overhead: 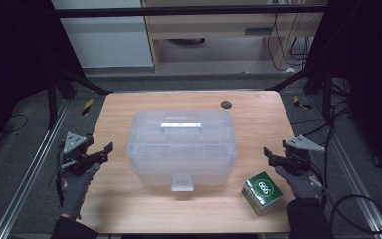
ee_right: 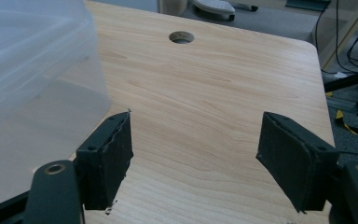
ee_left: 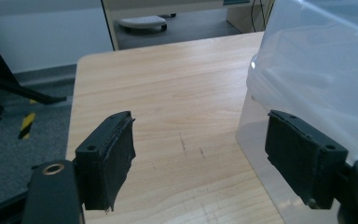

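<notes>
A clear plastic storage box (overhead: 181, 147) with a closed lid, a top handle (overhead: 180, 126) and a front latch (overhead: 182, 182) stands in the middle of the wooden table (overhead: 129, 206). A small green carton (overhead: 262, 191) lies at the front right. My left gripper (overhead: 107, 152) hovers open left of the box, nothing between its jaws; the box wall (ee_left: 317, 60) is at the right of the left gripper view. My right gripper (overhead: 267, 154) hovers open right of the box, above the carton. In the right gripper view the box (ee_right: 32, 65) lies left of the open jaws (ee_right: 193, 154).
A round cable hole (overhead: 226, 104) sits near the table's far edge. Metal rails run along both sides of the table, and cables lie on the floor at the right. Bare wood lies on either side of the box.
</notes>
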`<move>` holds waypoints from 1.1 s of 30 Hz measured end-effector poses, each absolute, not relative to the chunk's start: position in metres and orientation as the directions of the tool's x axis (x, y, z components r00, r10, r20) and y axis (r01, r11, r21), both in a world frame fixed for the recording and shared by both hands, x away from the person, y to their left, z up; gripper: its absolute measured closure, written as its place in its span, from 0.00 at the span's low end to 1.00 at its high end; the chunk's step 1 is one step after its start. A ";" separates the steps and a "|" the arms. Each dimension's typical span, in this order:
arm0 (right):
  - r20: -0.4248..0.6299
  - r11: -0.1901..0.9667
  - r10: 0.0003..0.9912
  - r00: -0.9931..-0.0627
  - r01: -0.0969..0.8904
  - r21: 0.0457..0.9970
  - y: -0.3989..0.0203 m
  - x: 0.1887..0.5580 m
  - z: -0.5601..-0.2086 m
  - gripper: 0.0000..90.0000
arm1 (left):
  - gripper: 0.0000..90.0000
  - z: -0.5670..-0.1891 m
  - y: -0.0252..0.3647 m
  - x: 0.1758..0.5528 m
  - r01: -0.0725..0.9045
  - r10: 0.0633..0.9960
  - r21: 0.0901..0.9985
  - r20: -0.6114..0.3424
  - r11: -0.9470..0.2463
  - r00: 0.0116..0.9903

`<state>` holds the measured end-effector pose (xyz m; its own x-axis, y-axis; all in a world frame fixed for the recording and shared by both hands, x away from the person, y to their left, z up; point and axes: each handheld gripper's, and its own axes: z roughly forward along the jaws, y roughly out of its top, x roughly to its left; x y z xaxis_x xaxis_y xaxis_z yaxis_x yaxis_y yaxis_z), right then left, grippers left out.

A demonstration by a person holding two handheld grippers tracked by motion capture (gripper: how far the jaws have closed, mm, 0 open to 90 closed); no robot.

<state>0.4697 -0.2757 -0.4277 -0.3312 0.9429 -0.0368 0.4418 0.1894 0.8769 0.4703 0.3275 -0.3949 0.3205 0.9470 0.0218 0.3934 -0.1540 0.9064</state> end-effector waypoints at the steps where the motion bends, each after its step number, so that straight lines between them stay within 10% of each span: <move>1: -0.035 0.196 0.938 -0.345 0.444 0.874 -0.274 0.469 -0.427 0.29 | 0.24 -0.391 0.328 0.469 0.384 0.944 0.910 0.023 -0.156 0.329; 33: -0.061 0.228 0.939 -0.339 0.478 0.849 -0.273 0.468 -0.423 0.32 | 0.27 -0.297 0.285 0.473 0.246 0.800 0.855 0.273 -0.456 0.534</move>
<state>0.4677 -0.2729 -0.4233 -0.3392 0.9387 -0.0610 0.4775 0.2277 0.8486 0.4731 0.2852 -0.2966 0.5344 0.7999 0.2729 0.2464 -0.4563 0.8550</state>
